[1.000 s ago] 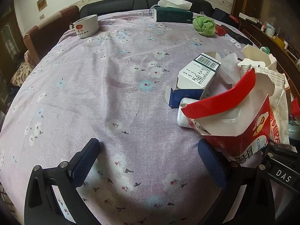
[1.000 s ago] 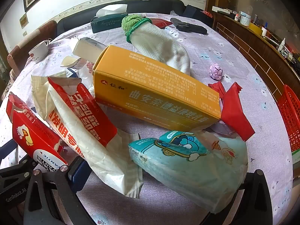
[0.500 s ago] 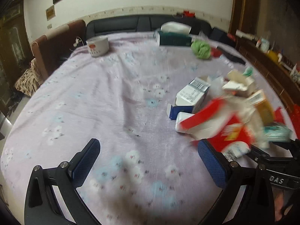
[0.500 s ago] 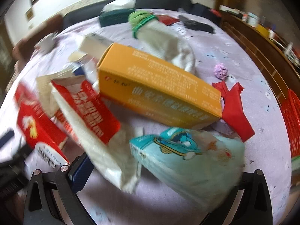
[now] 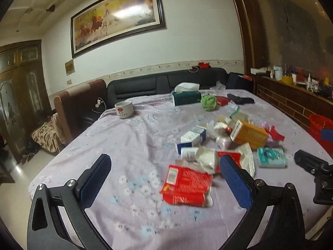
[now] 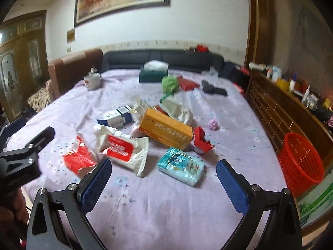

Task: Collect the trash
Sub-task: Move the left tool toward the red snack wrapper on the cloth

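A pile of trash lies on the purple flowered tablecloth: a red wrapper (image 5: 187, 184) (image 6: 80, 160), a white-and-red wipes pack (image 6: 122, 149), a yellow box (image 6: 165, 128) (image 5: 248, 134), a light blue tissue pack (image 6: 180, 165) (image 5: 270, 157), a blue-and-white box (image 6: 116, 117) (image 5: 191, 138) and a red paper scrap (image 6: 200, 139). My left gripper (image 5: 164, 181) is open and empty, raised above the near side of the table. My right gripper (image 6: 164, 183) is open and empty, raised above the table's near edge.
A red plastic basket (image 6: 299, 162) (image 5: 319, 126) stands beside the table at the right. At the far end are a white cup (image 5: 124, 109), a green tissue box (image 5: 187, 98), a green ball of cloth (image 5: 208, 102) and a black object (image 6: 213, 88). A sofa runs behind the table.
Both grippers have pulled up and back from the trash pile, which now looks smaller and farther. The red wrapper now lies flat on the cloth. Both stay open.
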Available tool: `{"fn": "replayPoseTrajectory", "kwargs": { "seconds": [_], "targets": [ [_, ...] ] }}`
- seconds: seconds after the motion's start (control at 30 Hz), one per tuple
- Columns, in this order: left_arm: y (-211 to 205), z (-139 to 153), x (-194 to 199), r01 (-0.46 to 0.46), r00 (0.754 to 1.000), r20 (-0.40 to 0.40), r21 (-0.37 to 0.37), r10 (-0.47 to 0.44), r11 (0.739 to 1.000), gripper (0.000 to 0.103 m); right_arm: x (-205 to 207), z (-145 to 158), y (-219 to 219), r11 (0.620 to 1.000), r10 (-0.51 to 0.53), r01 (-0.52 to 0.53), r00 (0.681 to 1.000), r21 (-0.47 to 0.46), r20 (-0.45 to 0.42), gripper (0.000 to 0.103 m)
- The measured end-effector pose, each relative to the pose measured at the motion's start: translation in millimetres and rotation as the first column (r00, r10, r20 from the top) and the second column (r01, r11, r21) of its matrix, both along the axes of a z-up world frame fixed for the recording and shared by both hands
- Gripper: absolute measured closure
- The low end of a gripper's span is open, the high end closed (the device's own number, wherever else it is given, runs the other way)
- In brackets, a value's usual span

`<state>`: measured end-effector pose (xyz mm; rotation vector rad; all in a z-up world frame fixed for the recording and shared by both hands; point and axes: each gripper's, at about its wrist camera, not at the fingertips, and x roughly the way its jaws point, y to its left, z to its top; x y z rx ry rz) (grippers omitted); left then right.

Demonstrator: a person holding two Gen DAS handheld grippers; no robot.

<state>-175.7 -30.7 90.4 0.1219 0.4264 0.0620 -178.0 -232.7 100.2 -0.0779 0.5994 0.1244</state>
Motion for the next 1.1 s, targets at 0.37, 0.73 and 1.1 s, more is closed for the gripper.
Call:
{"fn": "replayPoseTrajectory", "kwargs": {
  "seconds": [0.37,0.73,1.1],
  "targets": [
    [11,-11,-6,-0.014,0.999,-0.051,-0.080,0.010,0.997,0.000,-37,2,-11,0.999,-0.046,0.044,0.993,0.014,0.106,0.002],
    [17,-19,-5,-0.028,0.996,-0.081,-0.083,0.022,0.996,0.000,-37,-6,2,1.000,-0.016,0.017,0.995,-0.010,0.094,0.003],
    [21,-23,0,-0.033,0.994,-0.105,-0.096,0.023,0.995,0.000,-34,-9,4,1.000,-0.006,0.005,0.997,0.002,0.075,0.003]
  ]
}}
